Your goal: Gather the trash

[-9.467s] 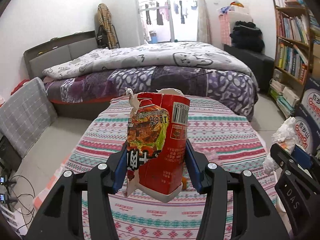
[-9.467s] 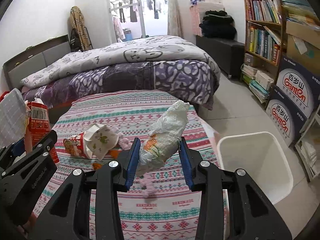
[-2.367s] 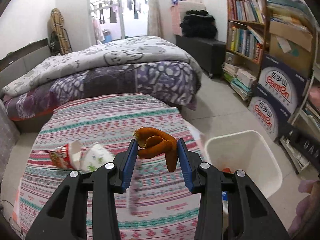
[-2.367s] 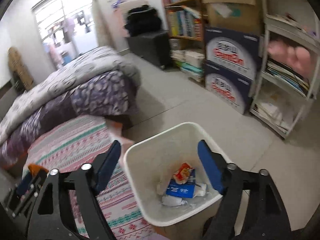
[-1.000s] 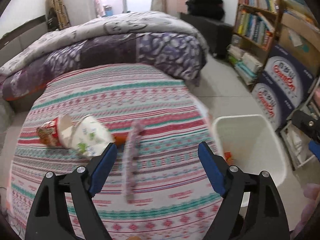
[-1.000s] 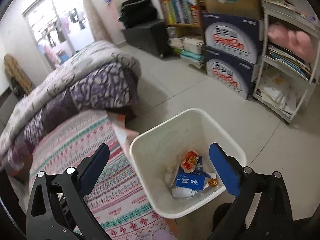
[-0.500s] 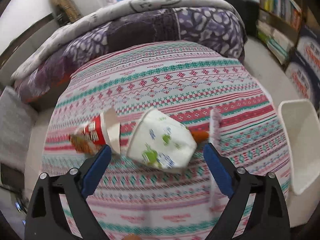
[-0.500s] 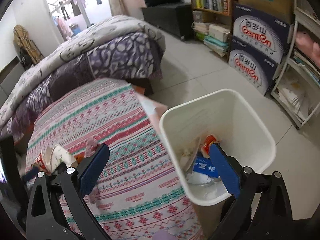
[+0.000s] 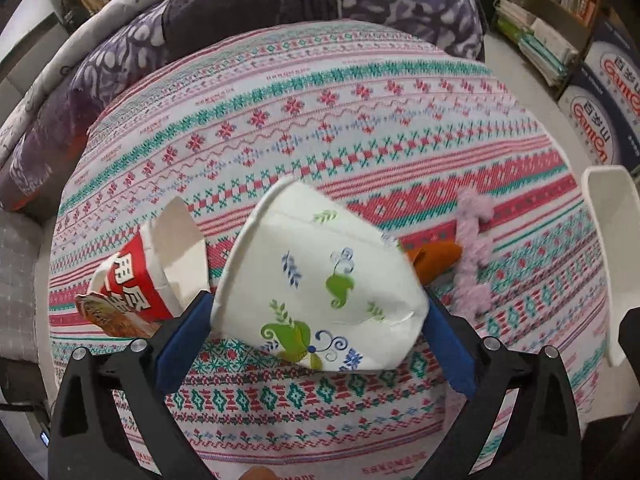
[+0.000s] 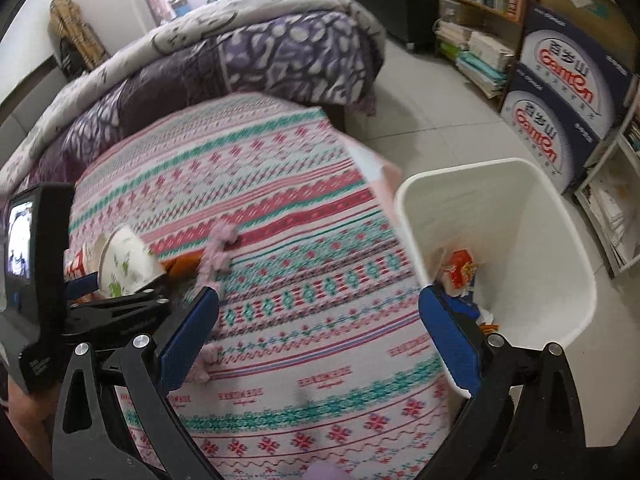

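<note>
A white paper cup with a floral print point(image 9: 320, 280) lies on its side on the patterned tablecloth point(image 9: 320, 100). My left gripper point(image 9: 316, 340) is open, its blue pads flanking the cup at both sides. Left of the cup lies a torn red cup point(image 9: 136, 276); to its right are an orange peel point(image 9: 434, 258) and a pink fuzzy strip point(image 9: 474, 256). My right gripper point(image 10: 320, 320) hangs open over the cloth with nothing between its fingers. The floral cup point(image 10: 128, 268) and the pink strip point(image 10: 218, 248) lie to its left.
A white bin point(image 10: 520, 208) stands on the floor at the table's right edge, with wrappers point(image 10: 460, 272) inside. A bed with a purple quilt point(image 10: 240, 52) lies behind the table. Printed cardboard boxes point(image 10: 560, 92) and bookshelves line the right wall.
The left gripper has come down and forward, so the floral cup now sits between its open jaws. The right gripper has swung left from above the bin to above the table.
</note>
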`<state>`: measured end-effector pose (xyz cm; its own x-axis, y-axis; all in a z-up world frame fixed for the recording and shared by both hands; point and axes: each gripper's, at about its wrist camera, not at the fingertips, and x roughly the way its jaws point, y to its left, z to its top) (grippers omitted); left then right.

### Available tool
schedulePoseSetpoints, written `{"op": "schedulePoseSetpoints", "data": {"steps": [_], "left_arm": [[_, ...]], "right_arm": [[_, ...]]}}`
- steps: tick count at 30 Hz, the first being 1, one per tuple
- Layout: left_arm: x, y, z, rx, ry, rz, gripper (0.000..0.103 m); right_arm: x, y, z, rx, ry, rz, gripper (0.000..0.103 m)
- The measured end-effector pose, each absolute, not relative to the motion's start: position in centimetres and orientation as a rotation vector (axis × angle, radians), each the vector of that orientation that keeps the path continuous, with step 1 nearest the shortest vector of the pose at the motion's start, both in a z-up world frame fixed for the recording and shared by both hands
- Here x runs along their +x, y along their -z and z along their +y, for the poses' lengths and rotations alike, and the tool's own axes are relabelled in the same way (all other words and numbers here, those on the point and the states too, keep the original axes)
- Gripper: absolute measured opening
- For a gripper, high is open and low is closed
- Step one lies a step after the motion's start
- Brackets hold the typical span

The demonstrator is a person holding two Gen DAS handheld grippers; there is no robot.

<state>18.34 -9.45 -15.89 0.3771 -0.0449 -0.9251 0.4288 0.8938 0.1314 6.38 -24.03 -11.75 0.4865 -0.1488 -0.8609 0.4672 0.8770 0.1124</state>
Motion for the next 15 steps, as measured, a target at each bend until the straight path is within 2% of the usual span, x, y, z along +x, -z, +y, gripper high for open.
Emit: {"op": "schedulePoseSetpoints", "data": {"steps": [5, 15], "left_arm": [[17.5, 14.3, -8.7, 0.335, 0.354, 1.082, 0.083], [16.3, 7.0, -4.6, 0.165, 0.325, 0.916, 0.083]], "right_arm": [[7.3, 12.7, -22.8, 0.342, 0.358, 1.033, 0.096], [9.4, 14.6, -19.3, 0.277, 0.325, 1.059, 0.096]]}}
